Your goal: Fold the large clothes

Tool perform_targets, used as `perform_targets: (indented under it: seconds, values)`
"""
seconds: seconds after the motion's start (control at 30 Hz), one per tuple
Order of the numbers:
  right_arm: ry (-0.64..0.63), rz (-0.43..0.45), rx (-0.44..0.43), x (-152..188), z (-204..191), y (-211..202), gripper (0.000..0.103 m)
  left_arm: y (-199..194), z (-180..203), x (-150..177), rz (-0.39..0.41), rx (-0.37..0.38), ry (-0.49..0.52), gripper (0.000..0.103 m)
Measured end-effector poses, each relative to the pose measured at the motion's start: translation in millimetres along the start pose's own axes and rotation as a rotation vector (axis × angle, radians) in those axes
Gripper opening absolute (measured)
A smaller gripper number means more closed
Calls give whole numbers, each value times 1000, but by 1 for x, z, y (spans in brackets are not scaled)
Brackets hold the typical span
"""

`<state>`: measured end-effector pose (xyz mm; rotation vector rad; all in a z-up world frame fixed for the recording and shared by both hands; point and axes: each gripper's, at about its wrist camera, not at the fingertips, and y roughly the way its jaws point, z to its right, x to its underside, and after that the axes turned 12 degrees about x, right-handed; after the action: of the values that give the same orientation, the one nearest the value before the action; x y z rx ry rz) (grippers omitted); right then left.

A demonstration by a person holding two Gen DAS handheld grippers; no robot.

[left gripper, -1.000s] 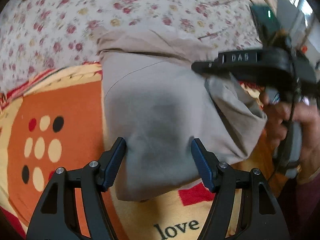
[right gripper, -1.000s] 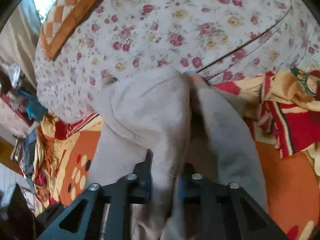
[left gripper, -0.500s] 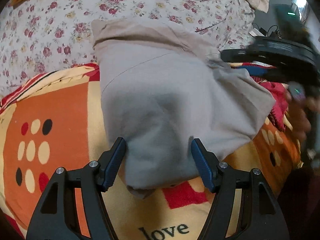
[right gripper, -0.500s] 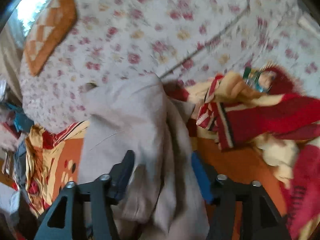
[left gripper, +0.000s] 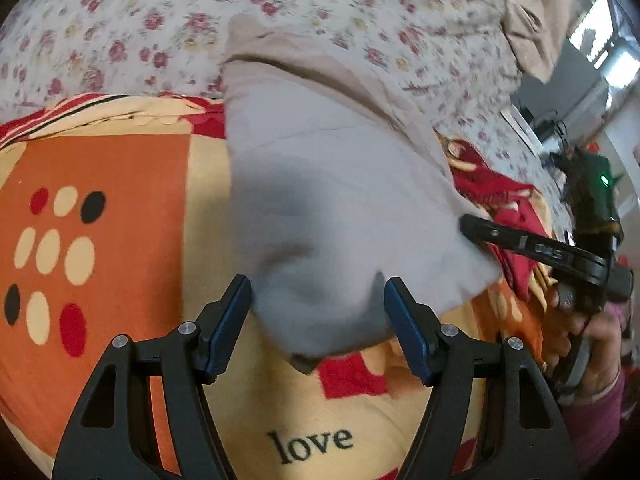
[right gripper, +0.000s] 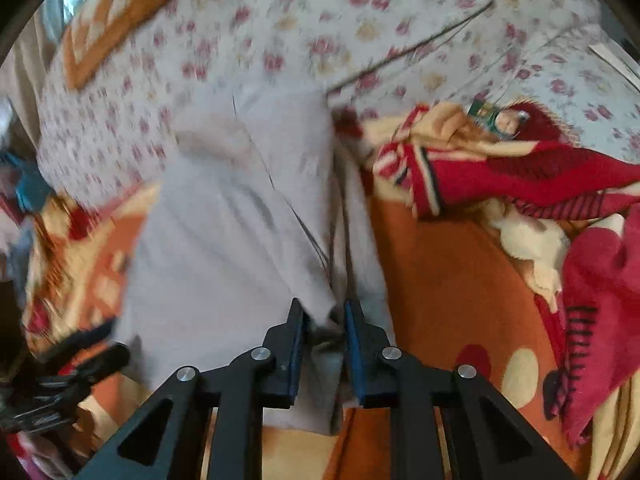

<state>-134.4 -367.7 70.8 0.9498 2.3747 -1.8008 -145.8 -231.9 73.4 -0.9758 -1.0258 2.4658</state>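
A grey-beige garment (left gripper: pixel 340 200) lies folded across an orange patterned blanket (left gripper: pixel 100 160) and a floral sheet (left gripper: pixel 160 20). My left gripper (left gripper: pixel 318 300) holds its near corner: the bunched cloth fills the wide gap and both pads dent it. In the right wrist view the same garment (right gripper: pixel 224 240) runs away from me. My right gripper (right gripper: pixel 325 316) has its jaws closing, narrow, with a fold of the garment's right edge pinched between the pads. From the left wrist view one right finger (left gripper: pixel 520 244) touches the garment's right edge, with a hand (left gripper: pixel 580 340) behind it.
A crumpled red and cream blanket (right gripper: pixel 560 172) is heaped to the right of the garment. An orange checked pillow (right gripper: pixel 112 12) lies at the far left on the floral sheet (right gripper: pixel 360 20). Beige cloth (left gripper: pixel 532 12) hangs at the far right.
My right gripper let go of the raised fold, opened, slid right and nearer along the garment, and has narrowed on its right edge. The garment lies flatter. My left gripper kept its hold.
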Motion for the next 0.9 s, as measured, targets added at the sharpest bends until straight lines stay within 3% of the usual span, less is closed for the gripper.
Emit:
perform_targets:
  seconds: [0.03,0.07,0.1,0.3,0.4,0.47,0.5,0.63,0.67,0.7,0.8,0.9]
  values:
    - [17,13,-5,-1,1,-2,32,0,0,-1,7,-12,3,69]
    - [41,27,-4,-2,1,-5,49,1,1,-2,14,-22,5,69]
    - [60,40,-4,-4,2,-7,54,2,3,-3,16,-23,6,69]
    - [-22,166,6,-37,-32,-24,54,16,13,-15,34,-76,57,69]
    - [-59,167,-97,-57,-55,-15,54,28,13,-21,28,-91,62,69]
    - [-66,119,-172,-75,-67,7,54,33,12,-24,30,-95,68,70]
    - [-58,104,-159,-81,-71,19,54,34,11,-25,35,-97,72,70]
    - [24,66,93,-96,-49,78,54,38,4,-28,53,-80,69,77]
    - [50,43,109,-93,-41,90,58,39,2,-29,58,-78,63,77]
    - [82,25,100,-90,-32,101,73,41,0,-31,59,-81,56,77]
    - [213,5,-4,-81,-4,110,75,42,-4,-45,73,-97,28,77]
    - [155,0,49,-82,0,88,75,39,-14,-64,119,-86,-43,77]
